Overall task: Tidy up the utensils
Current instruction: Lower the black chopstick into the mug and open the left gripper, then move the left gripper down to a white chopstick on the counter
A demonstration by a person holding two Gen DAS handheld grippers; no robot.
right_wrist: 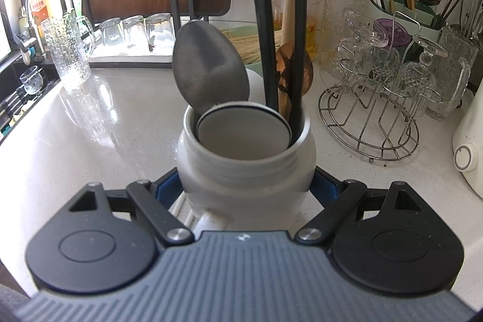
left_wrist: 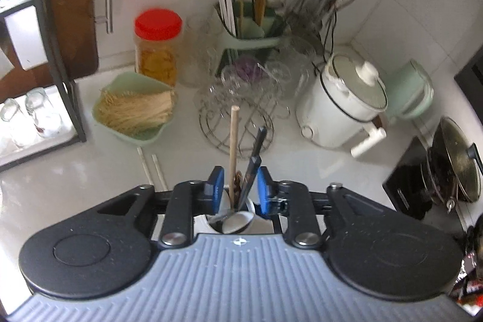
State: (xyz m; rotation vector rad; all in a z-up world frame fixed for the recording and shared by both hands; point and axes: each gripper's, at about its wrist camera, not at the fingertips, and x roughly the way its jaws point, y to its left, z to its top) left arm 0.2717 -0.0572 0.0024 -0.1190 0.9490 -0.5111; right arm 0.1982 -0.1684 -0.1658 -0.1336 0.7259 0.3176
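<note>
White ceramic fills your right gripper point(right_wrist: 246, 186): its blue pads sit spread wide against either flank of the utensil jar point(right_wrist: 246, 153), gripping it low on its belly as it stands upright on the pale speckled countertop point(right_wrist: 120, 122). Inside the jar, a metal ladle point(right_wrist: 208, 71) leans toward the left with its bowl upward, a round white-faced utensil head point(right_wrist: 243, 135) lies across the mouth, and two black handles point(right_wrist: 262, 29) rise beside a wooden spoon point(right_wrist: 289, 2) at the right.

Your left gripper point(left_wrist: 238, 186) hovers above the same jar point(left_wrist: 234, 218), seen from over its mouth. Its jaws stand narrowly parted, with the wooden handle point(left_wrist: 233, 153) and a black handle point(left_wrist: 255, 159) rising between the blue pads point(left_wrist: 218, 186). The left pad lies close to the wooden handle, the right pad close to the black one; neither visibly presses, and whether they touch you cannot tell from here.

Two white chopsticks point(left_wrist: 151, 168) lie loose on the counter just left of that gripper. Beyond them sit a green basket of dried noodles point(left_wrist: 135, 107), a red-lidded jar point(left_wrist: 157, 44), a wire rack of glasses point(left_wrist: 238, 110), a green chopstick holder point(left_wrist: 247, 20) and a white rice cooker point(left_wrist: 341, 107).
</note>
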